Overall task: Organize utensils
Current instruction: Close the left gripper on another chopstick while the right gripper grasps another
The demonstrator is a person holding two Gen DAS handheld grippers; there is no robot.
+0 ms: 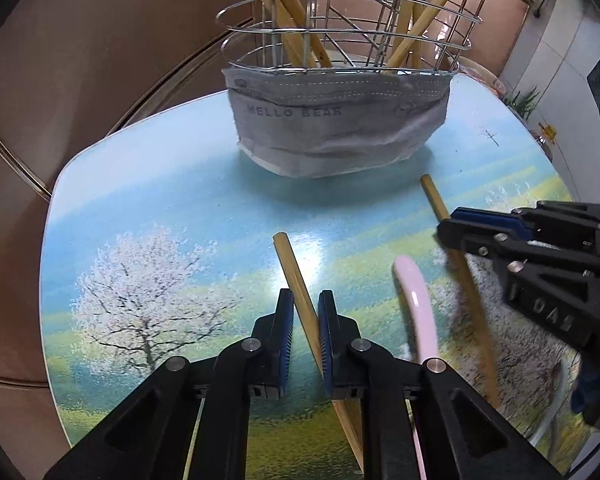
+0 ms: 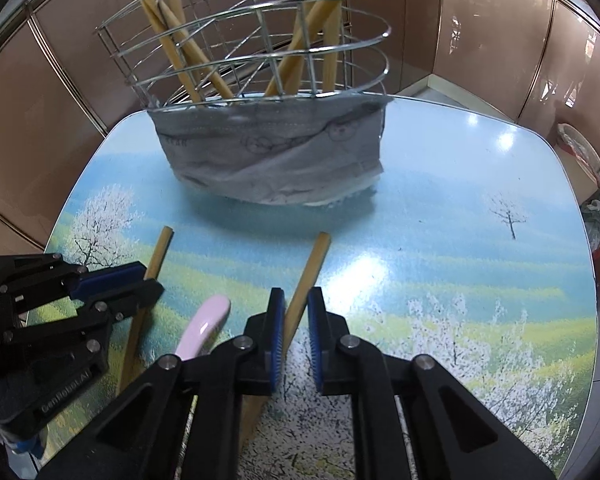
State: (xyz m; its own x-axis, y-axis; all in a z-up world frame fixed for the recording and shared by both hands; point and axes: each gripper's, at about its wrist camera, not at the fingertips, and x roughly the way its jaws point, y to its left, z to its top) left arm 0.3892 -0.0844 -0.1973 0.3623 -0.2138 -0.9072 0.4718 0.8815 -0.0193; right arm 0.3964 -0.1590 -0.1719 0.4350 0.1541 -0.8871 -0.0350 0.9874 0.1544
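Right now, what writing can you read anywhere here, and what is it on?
"HELLO BEAR": on the grey face mask wrapped round the wire basket.
"GenRobot.AI": on the left gripper body.
Raised letters on the right gripper: too unclear to read.

Left gripper (image 1: 305, 334) is down over the table (image 1: 148, 216), jaws nearly shut around a bamboo chopstick (image 1: 300, 292). To its right lies a pink spoon handle (image 1: 418, 304), then the right gripper (image 1: 450, 229) at a second chopstick (image 1: 466, 292). Ahead stands the wire holder (image 1: 340, 40).
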